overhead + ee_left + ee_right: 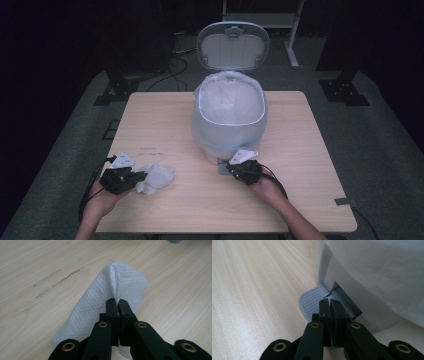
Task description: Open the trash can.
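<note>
A crumpled white paper towel (156, 177) lies on the wooden table (165, 120) near its front left. My left gripper (140, 176) is shut on a raised fold of this paper towel (120, 287), its jaws pinched together on the cloth. A white pedal bin (230, 117) with a plastic liner stands mid-table, its lid (233, 46) tipped up and back. My right gripper (231, 166) is shut with nothing between its jaws, and its tips (329, 303) rest on the bin's grey foot pedal (312, 301).
Around the table lies grey carpet, with dark stands and cables (175, 70) behind the far edge. A dark tag (344, 202) sits near the table's front right corner. Faint scratch marks (57, 280) run across the wood beside the towel.
</note>
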### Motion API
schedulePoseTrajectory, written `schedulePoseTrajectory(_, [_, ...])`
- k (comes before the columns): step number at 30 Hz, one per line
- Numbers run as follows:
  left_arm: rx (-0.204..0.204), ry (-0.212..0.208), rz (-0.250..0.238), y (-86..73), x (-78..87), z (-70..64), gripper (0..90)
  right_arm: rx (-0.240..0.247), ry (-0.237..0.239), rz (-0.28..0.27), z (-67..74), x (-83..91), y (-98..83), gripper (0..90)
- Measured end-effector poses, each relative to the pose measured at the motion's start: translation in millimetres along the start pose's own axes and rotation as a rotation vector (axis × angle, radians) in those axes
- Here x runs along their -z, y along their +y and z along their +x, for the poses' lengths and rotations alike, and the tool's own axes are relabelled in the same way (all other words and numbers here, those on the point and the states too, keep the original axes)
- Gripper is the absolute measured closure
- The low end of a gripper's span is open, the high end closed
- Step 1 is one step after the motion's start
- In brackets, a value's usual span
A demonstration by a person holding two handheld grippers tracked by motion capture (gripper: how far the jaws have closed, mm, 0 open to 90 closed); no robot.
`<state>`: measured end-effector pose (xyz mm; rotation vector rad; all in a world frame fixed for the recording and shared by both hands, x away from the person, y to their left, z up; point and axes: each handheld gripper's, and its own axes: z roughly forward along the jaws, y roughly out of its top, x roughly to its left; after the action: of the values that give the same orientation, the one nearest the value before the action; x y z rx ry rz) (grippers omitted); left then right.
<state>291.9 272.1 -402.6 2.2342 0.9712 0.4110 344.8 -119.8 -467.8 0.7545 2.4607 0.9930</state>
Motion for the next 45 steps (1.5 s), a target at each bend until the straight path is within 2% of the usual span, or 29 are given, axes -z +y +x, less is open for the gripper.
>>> schedulePoseTrajectory(7, [-0.026,-0.027,-0.014,9.0,14.4,-2.8,88.9,-0.004,0.005,0.000,-0.6,-0.1,0.1,87.4])
schedulePoseTrajectory(10, [-0.038,-0.057,-0.016,15.7,21.7,-5.3,88.9,-0.003,0.006,0.001,-0.9,-0.2,0.3,87.4])
schedulePoseTrajectory(15, [-0.048,-0.081,-0.013,23.7,29.3,-5.2,88.8,-0.004,0.009,0.003,-1.3,-0.2,0.6,87.4])
schedulePoseTrajectory(23, [-0.053,-0.098,-0.017,33.0,37.4,-5.8,88.7,-0.004,0.012,0.004,-1.3,-0.4,1.0,87.4])
schedulePoseTrajectory(24, [-0.054,-0.114,-0.019,35.6,39.2,-6.1,88.5,-0.007,0.011,0.006,-1.3,-0.3,1.1,87.4])
schedulePoseTrajectory(29, [-0.077,-0.130,-0.010,41.4,41.5,-8.4,88.6,-0.004,0.011,0.007,-1.2,-0.4,1.4,87.4])
schedulePoseTrajectory(37, [-0.088,-0.171,-0.034,55.9,50.4,-10.6,88.6,-0.006,0.013,0.008,-1.3,-0.4,1.5,87.4])
schedulePoseTrajectory(45, [-0.104,-0.184,-0.048,71.3,61.0,-11.9,88.6,-0.008,0.012,0.005,-1.2,-0.4,1.5,87.4])
